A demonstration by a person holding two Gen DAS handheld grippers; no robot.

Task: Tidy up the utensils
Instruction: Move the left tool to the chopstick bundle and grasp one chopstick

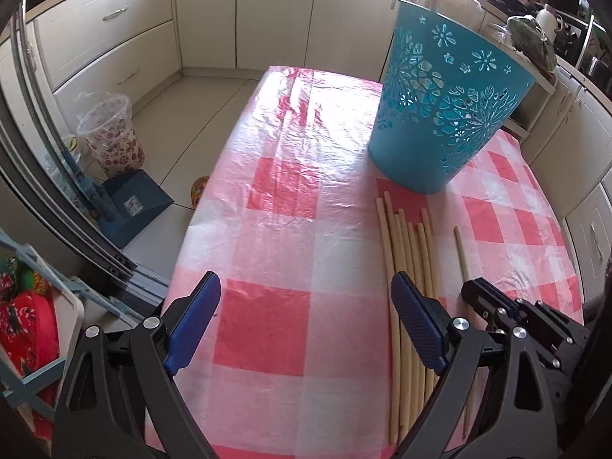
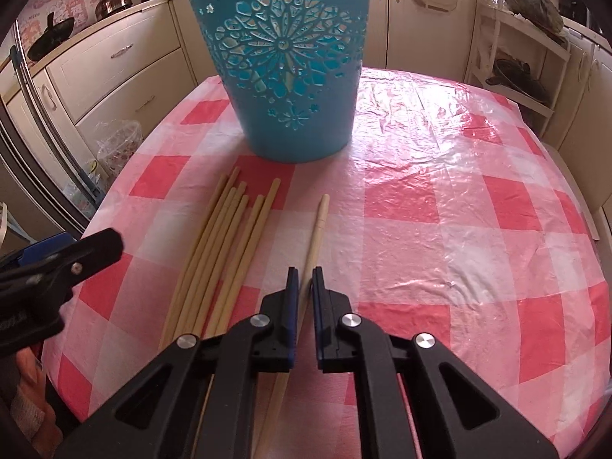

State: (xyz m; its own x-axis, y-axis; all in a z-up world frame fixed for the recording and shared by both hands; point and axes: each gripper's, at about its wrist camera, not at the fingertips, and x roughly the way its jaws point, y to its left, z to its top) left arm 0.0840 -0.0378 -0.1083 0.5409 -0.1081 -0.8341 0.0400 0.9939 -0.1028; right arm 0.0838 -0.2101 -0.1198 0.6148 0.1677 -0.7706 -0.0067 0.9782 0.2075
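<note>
Kitchen table with a pink and white checked plastic cloth, set up for tidying chopsticks.

At twelve o'clock stands a tall blue plastic basket with flower cut-outs, likely where the sticks go. Just below it lies a bunch of pale wooden chopsticks, side by side. One single pale chopstick lies apart at their three o'clock, so the right gripper has pinched it shut. The left gripper hangs wide open, empty.
</note>
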